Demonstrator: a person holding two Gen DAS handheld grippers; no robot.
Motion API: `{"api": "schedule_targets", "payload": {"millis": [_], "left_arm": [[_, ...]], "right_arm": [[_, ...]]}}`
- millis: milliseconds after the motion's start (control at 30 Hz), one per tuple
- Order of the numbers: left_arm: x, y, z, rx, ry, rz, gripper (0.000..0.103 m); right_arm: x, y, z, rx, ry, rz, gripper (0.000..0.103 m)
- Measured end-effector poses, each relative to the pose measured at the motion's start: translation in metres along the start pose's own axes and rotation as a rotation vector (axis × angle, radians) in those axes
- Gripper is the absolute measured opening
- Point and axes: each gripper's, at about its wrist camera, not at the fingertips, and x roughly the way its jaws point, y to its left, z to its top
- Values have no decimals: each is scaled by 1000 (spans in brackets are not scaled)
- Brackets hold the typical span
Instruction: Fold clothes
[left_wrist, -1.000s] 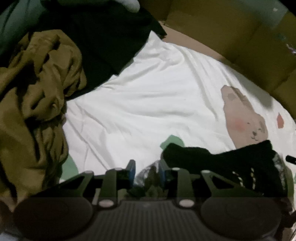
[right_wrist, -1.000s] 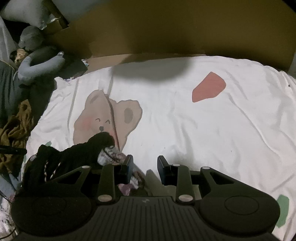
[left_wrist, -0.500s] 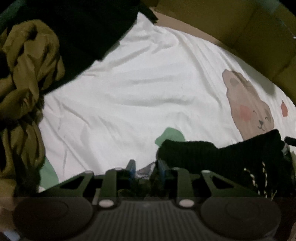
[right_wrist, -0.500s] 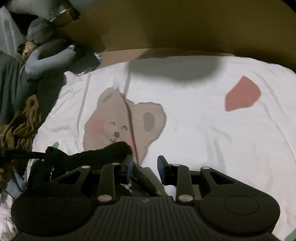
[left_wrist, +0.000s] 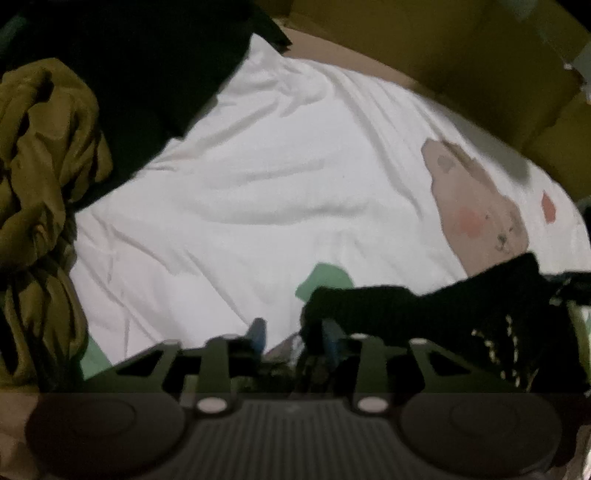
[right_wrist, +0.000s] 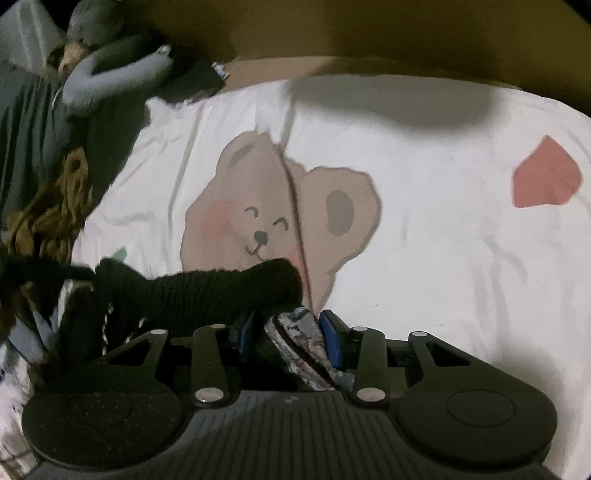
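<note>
Two grippers hang over one dark knit garment (left_wrist: 406, 310) on the white bed sheet (left_wrist: 295, 177). Far left lies an olive heap (left_wrist: 40, 177). The left gripper (left_wrist: 291, 332) has just been opening; its jaws stand part open, with the garment's left end at the right-hand one, contact unclear. The garment's long axis runs left to right between the grippers. The right gripper (right_wrist: 288, 332), also just opening, has patterned cloth (right_wrist: 303, 343) between its jaws; whether it grips I cannot tell.

A white bed sheet (right_wrist: 424, 229) printed with a beige bear (right_wrist: 258, 206), a red heart (right_wrist: 543, 181) and green patches. A black ribbed knit garment (right_wrist: 207, 291). An olive-mustard crumpled cloth (left_wrist: 40, 177). A grey-blue plush toy (right_wrist: 107, 74).
</note>
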Motion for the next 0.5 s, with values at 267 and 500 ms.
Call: {"api": "schedule_targets", "payload": {"millis": [267,500], "left_arm": [[19,-4,-5,24,41,-19,50],[24,-23,-18,154,87,-3,50]], "right_arm": [[8,6,3,-48,40,-33,45],[6,20,-4,-111,88,-69,23]]}}
